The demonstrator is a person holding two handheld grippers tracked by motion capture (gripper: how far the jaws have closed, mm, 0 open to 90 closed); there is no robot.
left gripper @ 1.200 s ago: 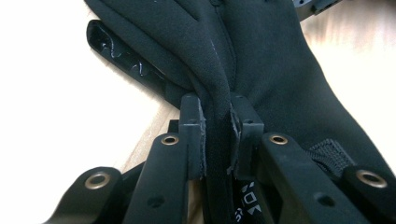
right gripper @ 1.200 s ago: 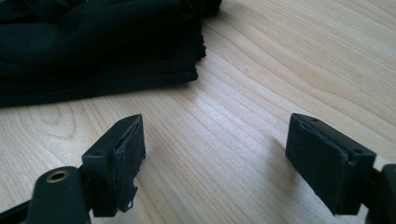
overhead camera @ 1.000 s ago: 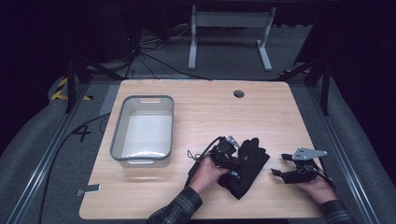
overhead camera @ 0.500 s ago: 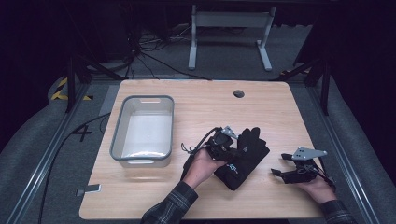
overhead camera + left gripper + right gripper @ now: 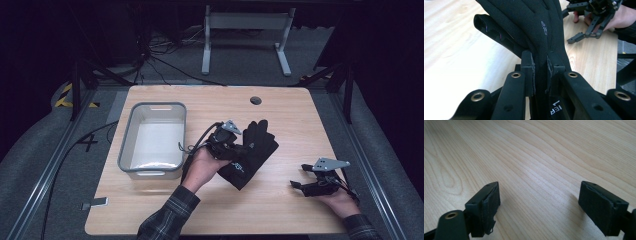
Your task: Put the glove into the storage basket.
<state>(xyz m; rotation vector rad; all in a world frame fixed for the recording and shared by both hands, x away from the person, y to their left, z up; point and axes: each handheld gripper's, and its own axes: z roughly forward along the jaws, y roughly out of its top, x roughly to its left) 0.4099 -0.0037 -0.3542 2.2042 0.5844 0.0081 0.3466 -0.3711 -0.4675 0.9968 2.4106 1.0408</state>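
The left tool [image 5: 235,145] is pinching a black fabric glove [image 5: 252,152] near its cuff, its two pads pressed against the cloth from either side, as the left gripper view makes plain (white lettering is showing on the fabric just below the pads [image 5: 532,72]). In the high view the glove is hanging from that tool over the middle of the pale wooden worktop [image 5: 280,210], its fingers pointing away from the person and its lower corner sitting at or just above the wood; I cannot tell whether it is touching. The left hand [image 5: 202,167] is gripping the tool from below, just to the right of a clear rectangular plastic bin [image 5: 129,145], which is sitting on the left part of the worktop.

The right tool [image 5: 296,177] is resting well apart, near the right edge, with its jaws spread wide and nothing but bare wood between them in the right gripper view.
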